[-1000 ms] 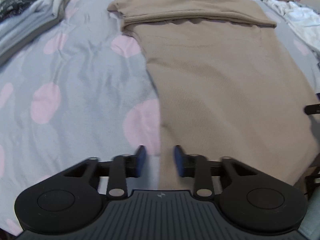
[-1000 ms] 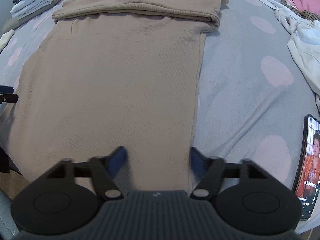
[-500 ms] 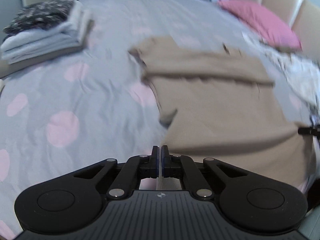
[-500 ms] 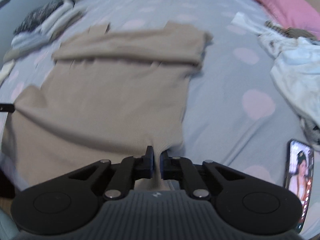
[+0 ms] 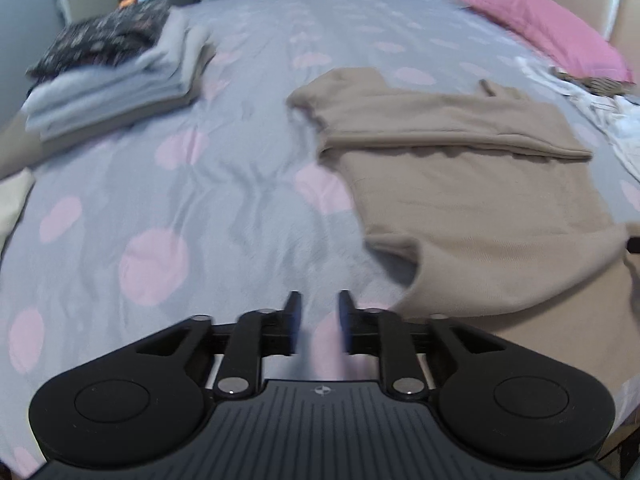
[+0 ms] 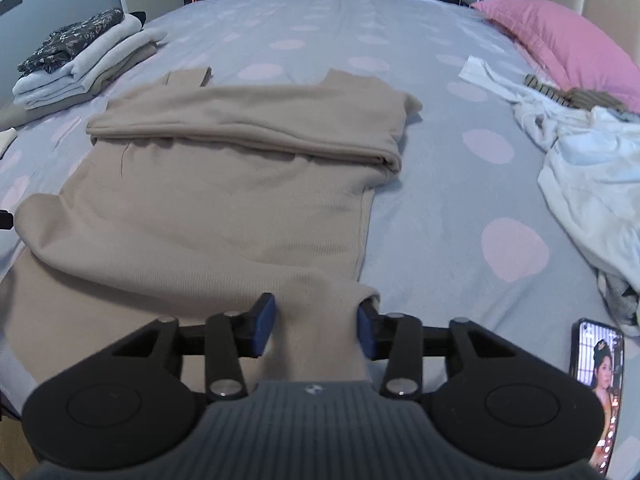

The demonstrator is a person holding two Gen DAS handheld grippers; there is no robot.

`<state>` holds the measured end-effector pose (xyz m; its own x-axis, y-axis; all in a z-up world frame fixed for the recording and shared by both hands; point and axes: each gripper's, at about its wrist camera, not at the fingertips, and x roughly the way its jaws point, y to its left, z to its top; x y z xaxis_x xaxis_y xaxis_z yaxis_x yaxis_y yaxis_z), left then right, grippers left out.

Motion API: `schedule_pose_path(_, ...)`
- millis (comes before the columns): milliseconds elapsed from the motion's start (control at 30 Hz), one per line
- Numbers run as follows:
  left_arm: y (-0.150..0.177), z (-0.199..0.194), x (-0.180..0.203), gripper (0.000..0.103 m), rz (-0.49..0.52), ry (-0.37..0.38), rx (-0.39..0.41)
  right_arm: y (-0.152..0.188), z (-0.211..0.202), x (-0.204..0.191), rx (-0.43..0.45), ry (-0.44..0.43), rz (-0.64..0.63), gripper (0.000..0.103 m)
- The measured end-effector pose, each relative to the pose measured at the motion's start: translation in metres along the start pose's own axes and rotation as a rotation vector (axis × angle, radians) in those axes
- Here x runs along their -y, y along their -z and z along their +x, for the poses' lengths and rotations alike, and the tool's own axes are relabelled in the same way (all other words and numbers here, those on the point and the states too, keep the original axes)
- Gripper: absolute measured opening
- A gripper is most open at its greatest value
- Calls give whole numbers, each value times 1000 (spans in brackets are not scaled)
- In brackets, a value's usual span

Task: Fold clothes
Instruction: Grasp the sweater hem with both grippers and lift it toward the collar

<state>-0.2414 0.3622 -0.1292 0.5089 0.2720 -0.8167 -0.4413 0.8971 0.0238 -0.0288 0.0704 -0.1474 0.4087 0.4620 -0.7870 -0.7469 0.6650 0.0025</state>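
Two grippers tilt steeply down over the near edge of the bed (image 6: 440, 128), where a beige sweater (image 6: 224, 200) lies flat, sleeves folded across its top. The step in hand looks like the bottom-hem fold. The right gripper (image 6: 316, 320) has its fingers opening, hem cloth lying loose between them. The left gripper (image 5: 318, 320), also opening, has only bedsheet between its fingers; the sweater's lifted corner sits just right of them. Next, both likely need to re-grip the hem and carry it toward the sleeves.
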Motion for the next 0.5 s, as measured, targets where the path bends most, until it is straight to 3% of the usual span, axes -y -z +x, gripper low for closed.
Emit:
schedule_pose_path(33,0,-3,3,31,12,3,16,0,-1,-3,5,15,-10,47)
schedule_pose_path(100,0,-9,10,49,37,-17,58,0,-6,-6,19,13,-27,49)
schedule_pose_path(200,1,-18,20,56,71,-102,154,2,-14,-8,37,-40,-26,66)
schedule_pose_path(267,4,-23,26,59,95,-163,241,4,-19,-8,49,-84,-6,67)
schedule_pose_path(333,5,-27,31,59,120,-183,278,4,-25,-12,74,-77,-31,67)
schedule_pose_path(367,5,-29,32,59,126,-178,289,5,-29,-14,106,-67,-59,68)
schedule_pose_path(433,6,-33,35,59,139,-138,312,5,-37,-20,164,-48,-123,79)
schedule_pose_path(500,7,-34,40,59,168,-111,308,3,-40,-26,172,-41,-186,81)
